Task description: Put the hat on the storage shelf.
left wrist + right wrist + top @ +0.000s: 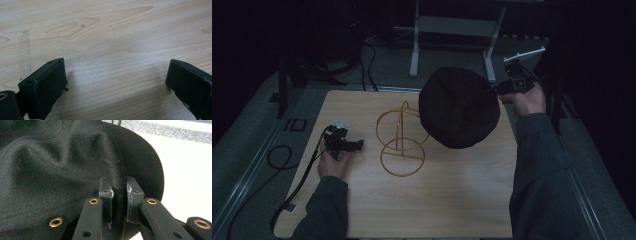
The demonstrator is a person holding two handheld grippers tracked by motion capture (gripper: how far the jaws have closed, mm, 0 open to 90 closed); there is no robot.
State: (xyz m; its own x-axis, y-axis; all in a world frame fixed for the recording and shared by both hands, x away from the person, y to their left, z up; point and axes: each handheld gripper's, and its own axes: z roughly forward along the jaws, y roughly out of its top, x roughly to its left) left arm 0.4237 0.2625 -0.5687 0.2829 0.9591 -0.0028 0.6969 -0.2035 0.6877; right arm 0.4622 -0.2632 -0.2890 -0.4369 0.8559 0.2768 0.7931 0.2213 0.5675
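Fabric is bunching between my right gripper's jaws in the right gripper view: they are pressing nearly together, pinching a fold of the black hat near its rim. In the high view I am holding that right gripper up in the upper right of the frame, just past the table's far right corner, and the hat is hanging from it, spreading wide across the upper middle of the frame. The hat is sitting clear of the wooden table and partly covering the right side of the gold wire stand; I am not able to tell from this dim picture whether cloth and wire are touching or only overlapping in the view.

The stand is standing on the table in the middle of the frame, one ring lying flat as its base and another ring rising upright behind it.

My left gripper is resting low in the left part of the high view, near the table's left edge and well apart from the stand, with its cable trailing toward the lower left. In the left gripper view its jaws are standing wide apart over bare wood, and I am holding nothing with the left gripper.
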